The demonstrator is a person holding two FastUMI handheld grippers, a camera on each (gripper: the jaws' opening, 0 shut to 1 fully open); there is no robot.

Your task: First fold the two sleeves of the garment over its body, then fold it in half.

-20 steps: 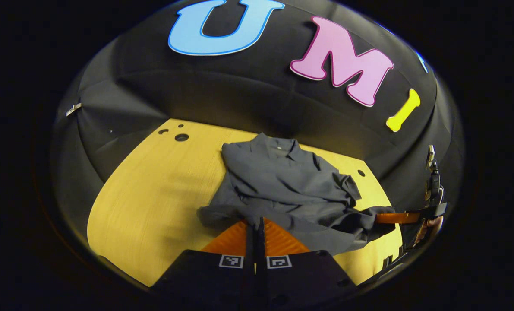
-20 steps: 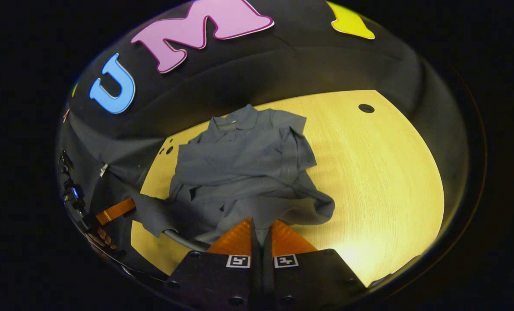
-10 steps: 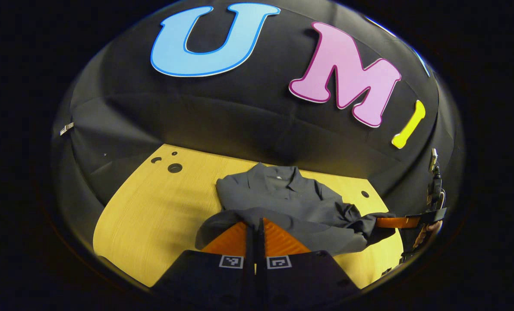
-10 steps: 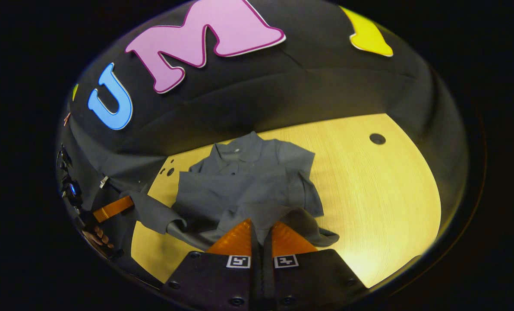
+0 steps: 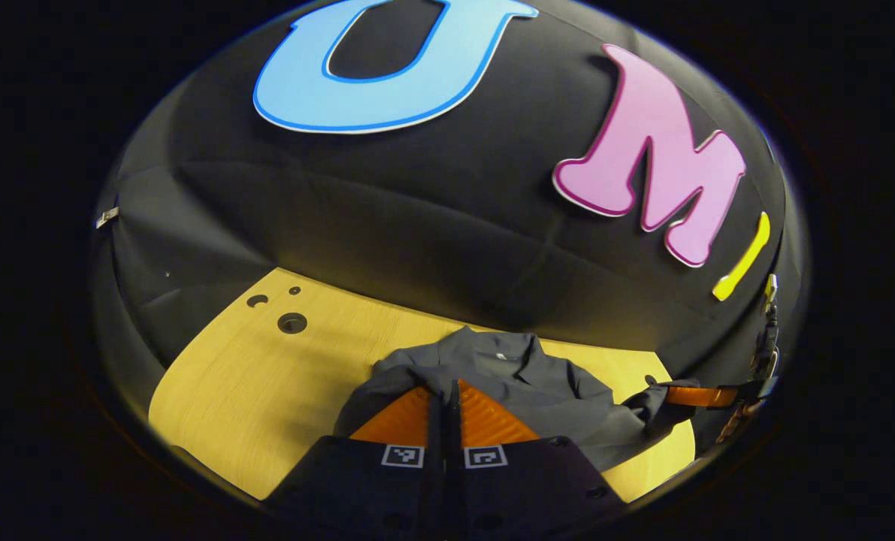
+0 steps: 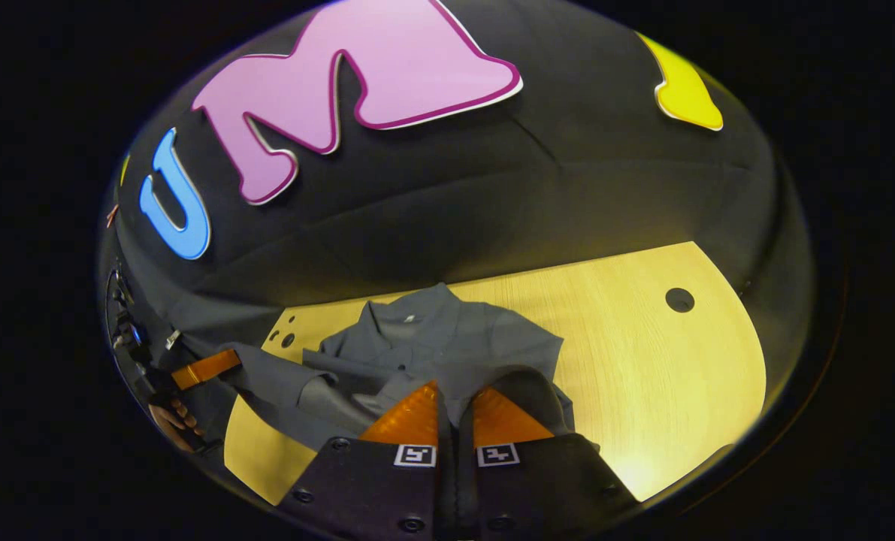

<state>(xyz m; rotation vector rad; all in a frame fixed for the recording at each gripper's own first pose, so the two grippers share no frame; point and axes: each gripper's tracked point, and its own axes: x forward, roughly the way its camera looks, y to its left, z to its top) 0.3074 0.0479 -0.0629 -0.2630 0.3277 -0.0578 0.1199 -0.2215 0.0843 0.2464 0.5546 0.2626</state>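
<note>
On the yellow table (image 6: 642, 376), near its back edge by the black cloth wall (image 6: 492, 203), the grey shirt (image 6: 447, 338) lies with its collar (image 5: 503, 353) toward that wall, and its lower edge is raised off the wood and carried toward the collar. Both tongs are pressed together on that lower edge: the left gripper (image 5: 445, 391) is seen with cloth draped over its fingers and pinched between them, and the right gripper (image 6: 453, 394) likewise has a flap of the hem nipped between its fingers. From the left gripper view the right gripper is also seen farther off, at the shirt's right corner, with cloth bunched at its tip. The sleeves appear already laid over the body, so the step in hand is judged to be the fold in half. For that to be done well, the two corners should be carried at equal height and equal pace toward the collar, kept well apart so the hem stays taut between them, and lowered just short of the collar before the pinch is released; a slack middle would be left wrinkled, and an uneven advance would lay the fold crooked. The shirt's long axis is judged to run from the collar at the wall side straight back toward the person, and the fold line should be set square across it.
</note>
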